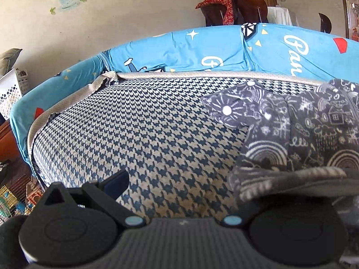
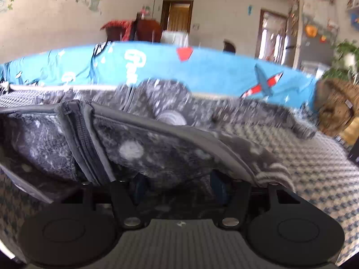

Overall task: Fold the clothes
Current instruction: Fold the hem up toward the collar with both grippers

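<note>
A dark grey fleece garment (image 1: 298,130) with white doodle print lies on the houndstooth sofa seat (image 1: 139,134), at the right of the left wrist view. My left gripper (image 1: 179,190) is open; its left finger (image 1: 116,182) hovers over bare seat, and the right finger is hidden under the garment's ribbed hem (image 1: 280,183). In the blurred right wrist view the garment (image 2: 157,148), zipper (image 2: 83,134) showing, drapes over my right gripper (image 2: 178,187). Its fingers (image 2: 139,188) stand apart beneath the cloth, with the tips covered.
A blue printed cover (image 1: 224,49) wraps the sofa back. A white perforated basket (image 1: 11,92) stands at the left, with clutter on the floor below. A brown garment (image 2: 336,107) lies at the sofa's right end. Dark chairs (image 1: 237,9) stand behind.
</note>
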`<state>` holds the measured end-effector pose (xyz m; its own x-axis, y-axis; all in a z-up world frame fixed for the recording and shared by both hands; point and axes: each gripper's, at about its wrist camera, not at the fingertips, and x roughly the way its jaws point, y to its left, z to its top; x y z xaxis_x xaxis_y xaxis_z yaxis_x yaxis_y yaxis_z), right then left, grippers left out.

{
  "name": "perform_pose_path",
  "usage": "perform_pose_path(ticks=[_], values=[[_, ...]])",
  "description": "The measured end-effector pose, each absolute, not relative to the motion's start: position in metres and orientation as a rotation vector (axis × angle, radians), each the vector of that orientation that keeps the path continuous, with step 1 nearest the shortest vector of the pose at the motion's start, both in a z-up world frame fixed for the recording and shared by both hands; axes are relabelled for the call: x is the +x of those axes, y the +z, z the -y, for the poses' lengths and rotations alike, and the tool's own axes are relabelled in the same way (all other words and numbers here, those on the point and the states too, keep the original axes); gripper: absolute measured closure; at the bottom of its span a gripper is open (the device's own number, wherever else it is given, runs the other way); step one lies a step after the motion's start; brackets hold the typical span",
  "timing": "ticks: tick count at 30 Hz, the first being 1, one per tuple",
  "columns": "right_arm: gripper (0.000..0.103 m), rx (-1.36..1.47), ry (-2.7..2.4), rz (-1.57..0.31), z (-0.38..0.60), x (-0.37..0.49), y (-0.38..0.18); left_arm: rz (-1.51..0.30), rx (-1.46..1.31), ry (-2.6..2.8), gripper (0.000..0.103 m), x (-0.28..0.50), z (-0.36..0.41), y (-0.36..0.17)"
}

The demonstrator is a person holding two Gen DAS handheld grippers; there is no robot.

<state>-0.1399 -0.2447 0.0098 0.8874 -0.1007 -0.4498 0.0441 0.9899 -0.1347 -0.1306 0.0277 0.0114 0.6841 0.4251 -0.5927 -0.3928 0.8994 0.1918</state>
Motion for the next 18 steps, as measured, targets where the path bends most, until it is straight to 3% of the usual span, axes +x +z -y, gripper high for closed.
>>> perform_pose_path(ticks=[13,18], values=[[0.041,-0.190,-0.118,-0.463,0.261,-0.152,0.024,-0.725,0.145,0.433,0.000,-0.141,-0.022,0.012],[0.039,-0.109,-0.086,-0.563,0.268,-0.146,0.015,-0.799,0.133,0.408,0.000,-0.139,-0.022,0.000]])
